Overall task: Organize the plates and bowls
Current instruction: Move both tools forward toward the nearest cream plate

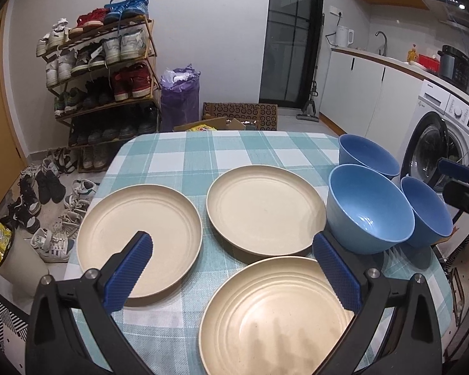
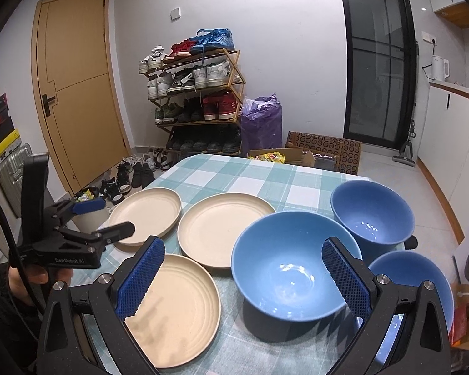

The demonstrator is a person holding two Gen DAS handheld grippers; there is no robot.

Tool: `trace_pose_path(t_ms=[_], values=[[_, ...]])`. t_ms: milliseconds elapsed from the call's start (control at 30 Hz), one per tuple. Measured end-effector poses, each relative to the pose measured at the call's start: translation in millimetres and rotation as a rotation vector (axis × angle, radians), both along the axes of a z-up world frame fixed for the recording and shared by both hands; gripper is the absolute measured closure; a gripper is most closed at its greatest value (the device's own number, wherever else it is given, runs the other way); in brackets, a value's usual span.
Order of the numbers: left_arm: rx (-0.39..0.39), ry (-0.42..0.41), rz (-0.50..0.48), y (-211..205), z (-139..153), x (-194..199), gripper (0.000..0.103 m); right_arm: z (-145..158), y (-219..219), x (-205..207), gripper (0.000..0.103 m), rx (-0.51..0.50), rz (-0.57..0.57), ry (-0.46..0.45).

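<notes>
Three cream plates lie apart on the checked tablecloth: a left plate (image 1: 140, 237) (image 2: 147, 214), a far middle plate (image 1: 265, 209) (image 2: 225, 228) and a near plate (image 1: 278, 315) (image 2: 178, 306). Three blue bowls stand upright at the right: a large bowl (image 1: 369, 209) (image 2: 290, 272), a far bowl (image 1: 367, 156) (image 2: 372, 212) and a near right bowl (image 1: 426, 212) (image 2: 422, 284). My left gripper (image 1: 233, 250) is open and empty, hovering above the plates; it also shows in the right wrist view (image 2: 109, 215). My right gripper (image 2: 244, 253) is open and empty above the large bowl and near plate; part of it shows in the left wrist view (image 1: 462, 184).
The table (image 1: 228, 150) is small, and the bowls stand near its right edge. On the floor beyond are a shoe rack (image 1: 103, 78), loose shoes (image 1: 43, 187), a purple bag (image 1: 179, 97) and cardboard (image 1: 240, 112). A washing machine (image 1: 444, 137) stands at the right.
</notes>
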State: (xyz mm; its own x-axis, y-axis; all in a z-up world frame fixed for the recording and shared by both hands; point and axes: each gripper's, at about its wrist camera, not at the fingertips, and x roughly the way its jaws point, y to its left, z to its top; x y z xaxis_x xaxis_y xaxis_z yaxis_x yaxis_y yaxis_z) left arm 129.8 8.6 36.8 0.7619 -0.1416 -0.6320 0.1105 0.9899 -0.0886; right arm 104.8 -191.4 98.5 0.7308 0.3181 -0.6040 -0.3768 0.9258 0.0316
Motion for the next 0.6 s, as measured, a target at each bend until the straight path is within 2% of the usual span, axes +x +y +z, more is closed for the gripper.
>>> trace_pose_path(t_ms=[600], values=[[0.017,0.022,0.043,6.5,-5.5,36.3,0.001,14.6,2.1,67.2,0.000,-0.004,0.039,0.065]])
